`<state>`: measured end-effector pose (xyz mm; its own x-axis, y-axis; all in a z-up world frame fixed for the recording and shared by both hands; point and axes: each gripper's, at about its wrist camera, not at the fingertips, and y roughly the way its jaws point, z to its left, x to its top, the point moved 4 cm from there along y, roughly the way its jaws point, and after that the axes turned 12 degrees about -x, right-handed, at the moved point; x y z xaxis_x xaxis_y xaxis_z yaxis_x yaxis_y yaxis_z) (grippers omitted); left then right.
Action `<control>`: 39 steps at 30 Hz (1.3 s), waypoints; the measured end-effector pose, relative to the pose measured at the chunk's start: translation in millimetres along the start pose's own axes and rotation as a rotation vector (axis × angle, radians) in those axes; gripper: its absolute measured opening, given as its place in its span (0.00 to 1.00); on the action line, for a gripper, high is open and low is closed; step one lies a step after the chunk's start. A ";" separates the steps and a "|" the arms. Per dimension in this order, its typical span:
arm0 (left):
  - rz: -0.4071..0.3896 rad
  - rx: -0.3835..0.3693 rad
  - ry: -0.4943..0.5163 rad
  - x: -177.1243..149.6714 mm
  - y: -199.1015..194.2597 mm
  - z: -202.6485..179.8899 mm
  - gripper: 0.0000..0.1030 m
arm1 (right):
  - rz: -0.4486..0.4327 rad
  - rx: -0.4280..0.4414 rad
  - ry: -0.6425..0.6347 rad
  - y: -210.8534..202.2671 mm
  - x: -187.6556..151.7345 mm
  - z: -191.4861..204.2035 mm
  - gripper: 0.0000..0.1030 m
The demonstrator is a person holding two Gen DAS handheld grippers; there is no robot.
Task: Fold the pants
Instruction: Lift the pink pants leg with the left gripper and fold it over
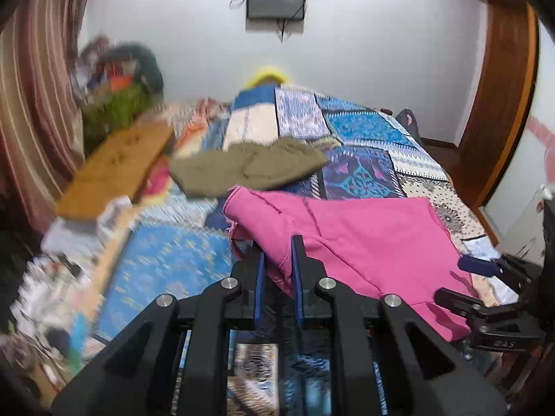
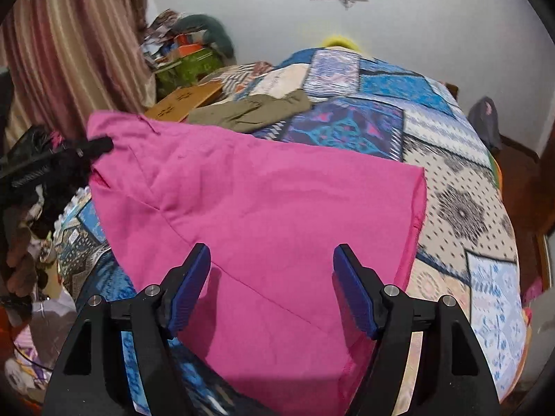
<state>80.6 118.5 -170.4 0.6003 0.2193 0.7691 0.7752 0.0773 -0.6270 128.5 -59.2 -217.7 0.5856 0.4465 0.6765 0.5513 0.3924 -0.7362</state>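
Observation:
Pink pants [image 2: 263, 201] lie spread on a patchwork bedspread [image 2: 461, 215]. In the left wrist view my left gripper [image 1: 279, 260] is shut on the pants' left edge [image 1: 364, 242], with pink cloth pinched between the blue pads. That gripper also shows in the right wrist view [image 2: 93, 147] at the pants' far left corner. My right gripper [image 2: 272, 270] is open over the pants' near part, holding nothing; it shows at the right edge of the left wrist view [image 1: 461, 277].
Olive-green folded pants [image 2: 253, 109] lie farther back on the bed. A brown cardboard box [image 2: 184, 100] and a pile of clutter [image 2: 187, 52] sit at the back left. A striped curtain [image 2: 69, 52] hangs at the left.

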 end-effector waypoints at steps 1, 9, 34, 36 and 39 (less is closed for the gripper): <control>-0.009 0.007 0.021 0.1 -6.4 -2.3 0.14 | 0.008 0.001 -0.021 4.6 -0.1 6.1 0.67; -0.013 0.005 0.112 -1.1 -26.2 -22.4 0.13 | 0.048 -0.003 -0.109 18.9 -10.1 23.7 0.62; 0.023 -0.190 0.283 18.3 -10.7 -134.1 0.13 | -0.004 -0.145 0.068 -18.9 -32.4 -50.7 0.61; 0.048 -0.220 0.282 17.7 -5.8 -140.1 0.13 | 0.010 -0.176 0.071 -14.8 -38.5 -58.7 0.61; 0.093 -0.261 0.291 14.4 2.8 -151.3 0.13 | 0.019 -0.174 0.093 -10.7 -47.3 -65.0 0.61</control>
<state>121.3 -25.3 -142.4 0.6719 -0.0741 0.7369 0.7164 -0.1874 -0.6721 133.5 -136.7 -240.8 0.6450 0.3733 0.6669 0.6293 0.2357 -0.7406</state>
